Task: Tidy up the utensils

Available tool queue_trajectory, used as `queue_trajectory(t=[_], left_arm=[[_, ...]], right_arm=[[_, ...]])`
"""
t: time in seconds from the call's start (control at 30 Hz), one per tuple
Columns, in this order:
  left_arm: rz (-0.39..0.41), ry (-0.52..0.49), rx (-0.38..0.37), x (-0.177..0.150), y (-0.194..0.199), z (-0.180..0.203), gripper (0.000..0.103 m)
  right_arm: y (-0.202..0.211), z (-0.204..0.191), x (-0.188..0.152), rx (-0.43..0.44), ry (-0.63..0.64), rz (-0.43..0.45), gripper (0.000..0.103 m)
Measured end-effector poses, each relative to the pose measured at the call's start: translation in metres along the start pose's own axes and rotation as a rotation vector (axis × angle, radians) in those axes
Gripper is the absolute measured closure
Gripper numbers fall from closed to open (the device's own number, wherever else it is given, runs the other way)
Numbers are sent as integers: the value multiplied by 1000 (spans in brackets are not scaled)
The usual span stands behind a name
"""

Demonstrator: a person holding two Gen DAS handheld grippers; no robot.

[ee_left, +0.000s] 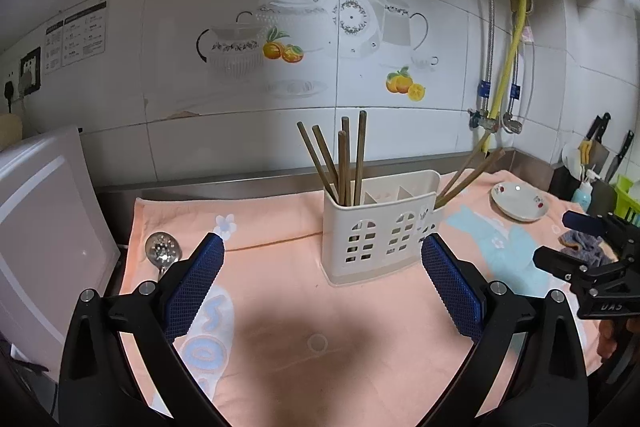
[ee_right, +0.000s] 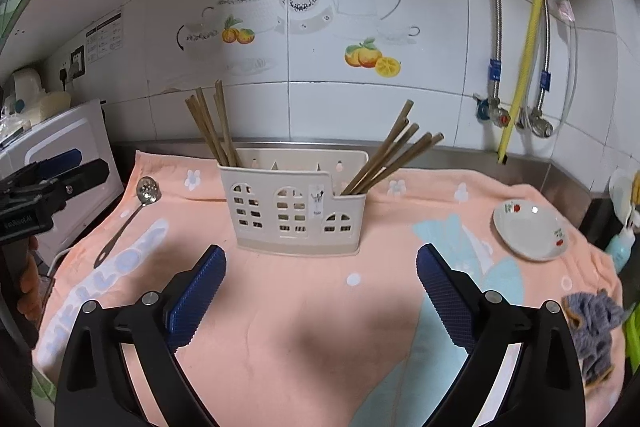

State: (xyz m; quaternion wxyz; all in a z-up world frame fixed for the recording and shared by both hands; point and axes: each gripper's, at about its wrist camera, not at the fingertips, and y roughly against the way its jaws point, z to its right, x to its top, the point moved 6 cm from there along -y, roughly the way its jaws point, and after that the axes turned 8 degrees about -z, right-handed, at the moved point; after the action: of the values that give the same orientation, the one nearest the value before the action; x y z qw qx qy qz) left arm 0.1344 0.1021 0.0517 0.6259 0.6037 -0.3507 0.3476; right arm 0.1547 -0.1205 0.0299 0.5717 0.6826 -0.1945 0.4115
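fingers spread, empty | caddy ahead | slotted spoon left

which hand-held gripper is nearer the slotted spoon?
Left. The left hand-held gripper is open just right of the slotted spoon; the right hand-held gripper, also open, faces the utensil holder, farther away.

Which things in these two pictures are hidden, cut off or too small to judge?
- Lower ends of the chopsticks, both views: hidden inside the holder.
- Spoon handle, left wrist view: hidden behind the left gripper.
- Wall notice, both views: print too small to read.
- Knives, left wrist view: blades partly hidden at the edge.
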Motion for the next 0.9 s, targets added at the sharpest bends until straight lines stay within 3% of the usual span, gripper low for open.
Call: queue_trajectory(t=[0.3, 0.63, 0.9], left_arm=[[27, -37, 5, -11, 18, 11, 5], [25, -20, -26, -22, 28, 37, 5], [9, -17, 2, -34, 34, 58, 5]], right_arm=[[15, -5, -12, -18, 20, 4, 10], [29, 8, -31, 13, 8, 0, 10], [31, 26, -45, 56, 3, -8, 9]])
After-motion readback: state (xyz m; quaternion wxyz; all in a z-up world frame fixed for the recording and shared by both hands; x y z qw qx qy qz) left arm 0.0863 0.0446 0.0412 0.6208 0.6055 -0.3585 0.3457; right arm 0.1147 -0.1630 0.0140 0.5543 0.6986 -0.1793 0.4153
